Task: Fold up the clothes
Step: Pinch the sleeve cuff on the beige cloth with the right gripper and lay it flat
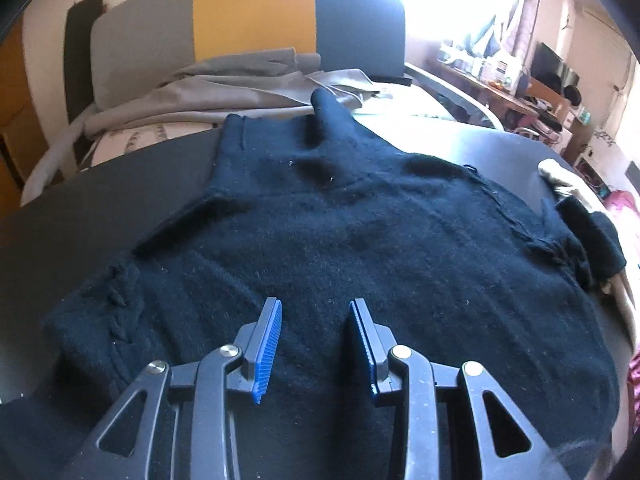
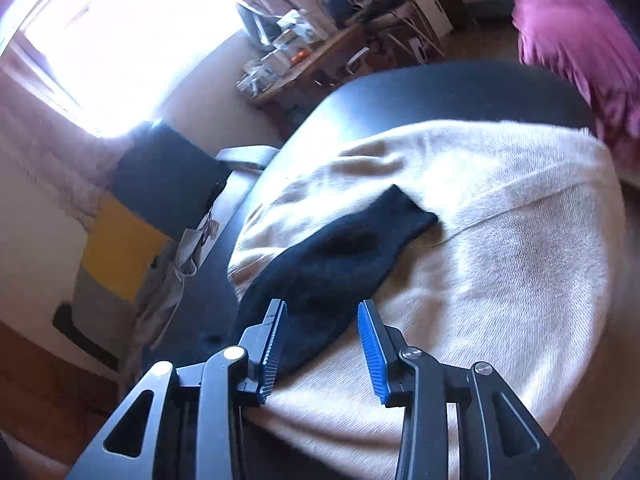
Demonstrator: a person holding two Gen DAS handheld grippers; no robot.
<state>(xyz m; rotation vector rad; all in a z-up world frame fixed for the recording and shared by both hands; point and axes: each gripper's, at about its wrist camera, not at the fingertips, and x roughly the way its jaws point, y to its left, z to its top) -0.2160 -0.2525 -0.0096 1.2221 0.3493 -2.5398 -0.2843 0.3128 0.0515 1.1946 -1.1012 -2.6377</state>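
A black knit sweater (image 1: 340, 232) lies spread flat on a dark round table (image 1: 80, 216). One sleeve is folded in at the left and one points away at the top. My left gripper (image 1: 316, 312) is open and empty, just above the sweater's near part. In the right wrist view the sweater's other black sleeve (image 2: 344, 256) lies across a cream knit garment (image 2: 500, 264). My right gripper (image 2: 322, 312) is open and empty, its jaws standing on either side of that sleeve's near part.
Grey clothes (image 1: 224, 88) are piled on a grey, yellow and dark chair (image 1: 248, 20) beyond the table. The cream garment (image 1: 560, 176) shows at the table's right edge. A cluttered desk (image 1: 520, 80) stands at the far right. A pink fabric (image 2: 576, 40) lies beyond the table.
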